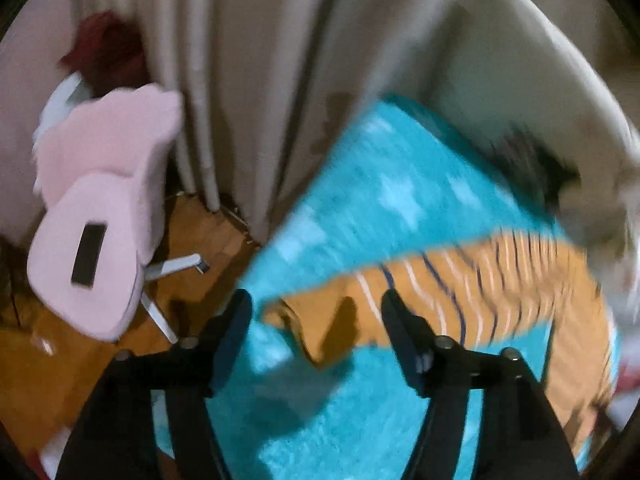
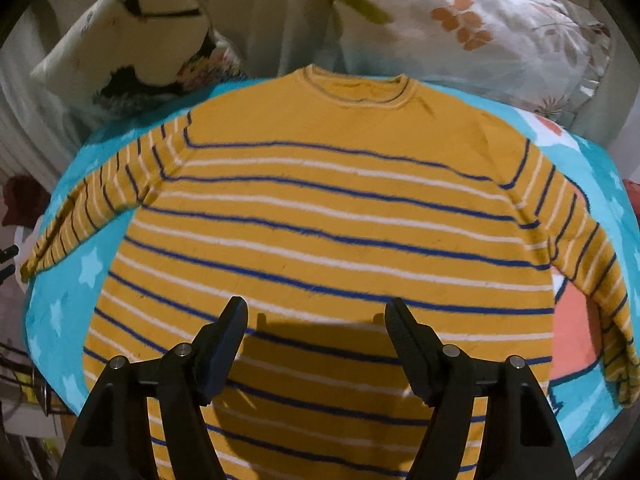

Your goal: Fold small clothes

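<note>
Black plastic fingers (image 2: 236, 344) of the right gripper (image 2: 316, 312) stand wide apart with nothing between them, hanging over the lower body of a mustard-yellow knitted sweater with thin navy and white stripes (image 2: 320, 208). It lies flat and face up on a turquoise fleece blanket with pale stars (image 2: 68, 280) spread over a bed. Its round ribbed collar points away from the camera, toward two floral-print pillows (image 2: 460, 28). Both long sleeves are spread out to the sides; the one on the right bends down along the blanket's edge.

From the left wrist view, which is blurred, the left gripper (image 1: 316, 308) also stands wide and empty, just above the plain cuff end of the striped sleeve (image 1: 460, 288) stretched across the blanket. Beyond the bed's edge stand a pale pink swivel chair (image 1: 100, 240) on wooden flooring (image 1: 192, 236) and beige curtains (image 1: 248, 80).
</note>
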The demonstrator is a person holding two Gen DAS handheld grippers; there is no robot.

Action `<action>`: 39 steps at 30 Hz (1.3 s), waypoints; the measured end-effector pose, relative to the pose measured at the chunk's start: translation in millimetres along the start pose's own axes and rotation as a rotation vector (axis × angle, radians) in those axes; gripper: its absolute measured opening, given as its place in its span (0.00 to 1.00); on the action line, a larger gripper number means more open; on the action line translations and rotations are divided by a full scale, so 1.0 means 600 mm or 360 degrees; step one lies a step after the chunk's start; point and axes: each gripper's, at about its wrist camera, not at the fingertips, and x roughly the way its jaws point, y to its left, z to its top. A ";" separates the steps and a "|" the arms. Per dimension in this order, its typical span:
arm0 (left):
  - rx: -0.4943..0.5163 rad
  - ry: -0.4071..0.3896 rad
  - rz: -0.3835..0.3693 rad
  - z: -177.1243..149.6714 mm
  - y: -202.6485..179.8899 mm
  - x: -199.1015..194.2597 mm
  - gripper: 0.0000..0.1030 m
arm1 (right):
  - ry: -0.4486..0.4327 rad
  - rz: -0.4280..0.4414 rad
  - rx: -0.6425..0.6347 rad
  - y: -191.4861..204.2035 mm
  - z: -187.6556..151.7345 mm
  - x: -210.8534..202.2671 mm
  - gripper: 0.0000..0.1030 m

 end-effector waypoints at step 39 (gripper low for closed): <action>0.0553 0.0493 -0.1188 -0.196 -0.655 -0.096 0.07 | -0.0118 0.0146 0.0367 -0.195 -0.063 -0.024 0.73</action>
